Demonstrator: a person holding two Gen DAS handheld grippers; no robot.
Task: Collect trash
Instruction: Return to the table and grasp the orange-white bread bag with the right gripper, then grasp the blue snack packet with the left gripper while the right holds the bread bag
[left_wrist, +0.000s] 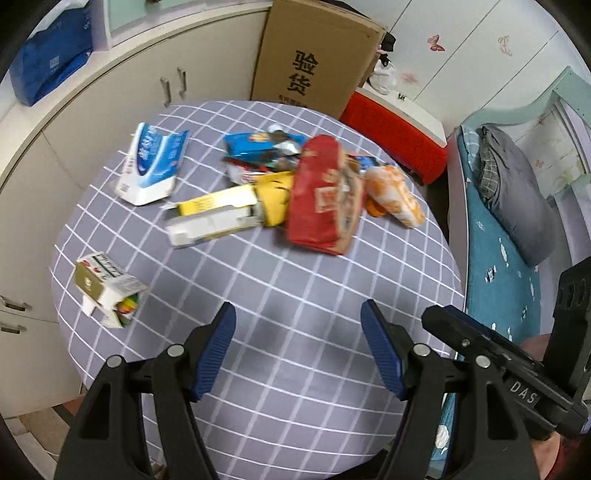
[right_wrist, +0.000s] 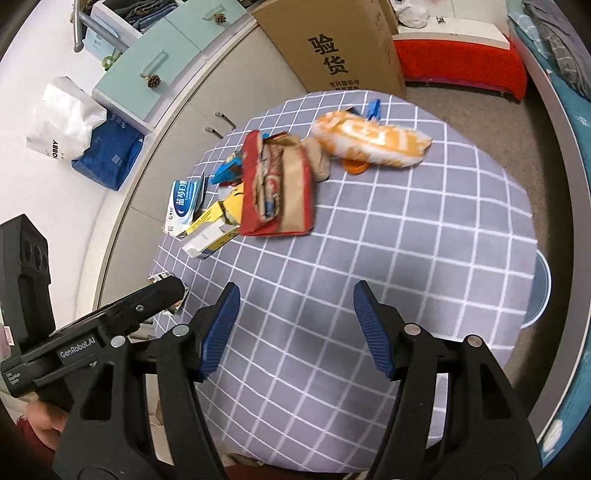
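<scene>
Trash lies on a round table with a grey checked cloth. A red paper bag, an orange-and-white wrapper, a yellow-and-white carton, a blue-and-white box and blue wrappers form a heap at the far side. A small green-and-white box lies apart at the left. My left gripper and right gripper are open and empty above the near part of the cloth.
A tall cardboard box and a red-and-white cooler stand behind the table. White cabinets curve along the left. A bed with a teal cover is at the right. A blue bin rim shows beyond the table's right edge.
</scene>
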